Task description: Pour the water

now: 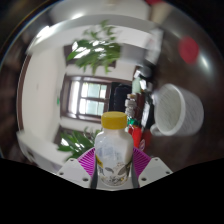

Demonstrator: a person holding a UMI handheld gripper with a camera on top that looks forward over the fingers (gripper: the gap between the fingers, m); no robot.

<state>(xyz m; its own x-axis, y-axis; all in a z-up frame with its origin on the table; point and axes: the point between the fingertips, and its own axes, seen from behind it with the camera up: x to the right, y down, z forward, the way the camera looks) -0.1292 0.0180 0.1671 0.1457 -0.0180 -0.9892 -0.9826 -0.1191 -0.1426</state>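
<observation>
1. We're looking straight down the gripper (113, 172), and there's the bottle (114, 152) with its yellow cap (115, 121) standing between the two purple pads (90, 160).
2. The jaws look clamped on the bottle: a pad sits tight against each flank, with no gap that we can make out.
3. The bottle's long axis runs upright, cap at the top, so nothing is tipping out yet, by our reading.
4. Here's the relation that matters: the white cup (181, 108) lies beyond the bottle and off to its right, well apart from it, mouth turned roughly our way.
5. Just right of the bottle, nearer than the cup, stands a cluster of small items (138, 110) in red and green; we can't tell what they are.
6. Behind the bottle, a leafy plant (97, 52) and a window (92, 97).
7. Our call: the pour means carrying the bottle right toward the cup, and that cap looks on.
</observation>
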